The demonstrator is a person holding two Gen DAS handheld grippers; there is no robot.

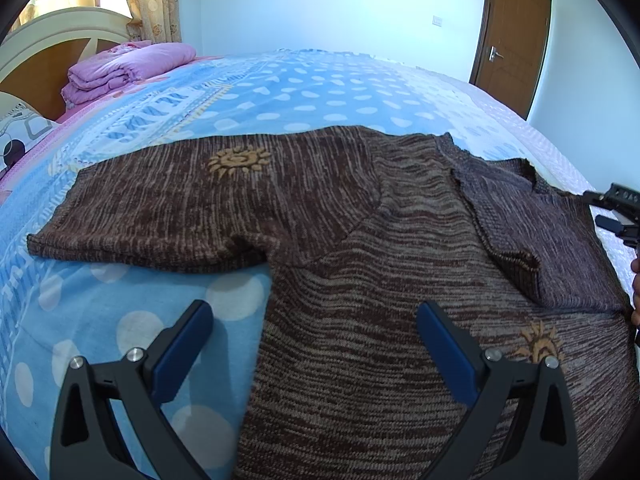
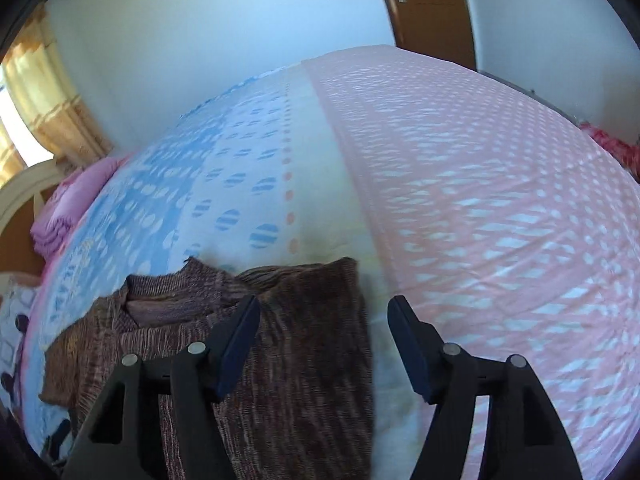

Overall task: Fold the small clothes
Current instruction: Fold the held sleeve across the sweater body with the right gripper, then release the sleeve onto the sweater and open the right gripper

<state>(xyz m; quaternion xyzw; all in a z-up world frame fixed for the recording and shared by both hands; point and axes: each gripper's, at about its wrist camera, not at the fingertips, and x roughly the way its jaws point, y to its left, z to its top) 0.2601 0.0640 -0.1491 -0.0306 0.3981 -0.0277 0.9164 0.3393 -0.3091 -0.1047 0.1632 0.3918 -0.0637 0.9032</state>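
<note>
A brown knitted sweater point(image 1: 360, 248) lies flat on the bed. Its left sleeve point(image 1: 160, 208) is stretched out to the left and carries a tan sun motif. Its right sleeve point(image 1: 560, 240) is folded in over the body. My left gripper point(image 1: 314, 320) is open and empty, low over the sweater's left side edge. My right gripper point(image 2: 324, 316) is open and empty, over the folded right edge of the sweater point(image 2: 288, 360). The right gripper's tip shows at the right rim of the left wrist view point(image 1: 618, 216).
The bed has a blue dotted sheet point(image 1: 280, 92) that turns pink point(image 2: 480, 200) on the right side. A folded purple blanket point(image 1: 120, 68) lies by the headboard point(image 1: 44, 48). A brown door point(image 1: 516, 36) stands at the back right.
</note>
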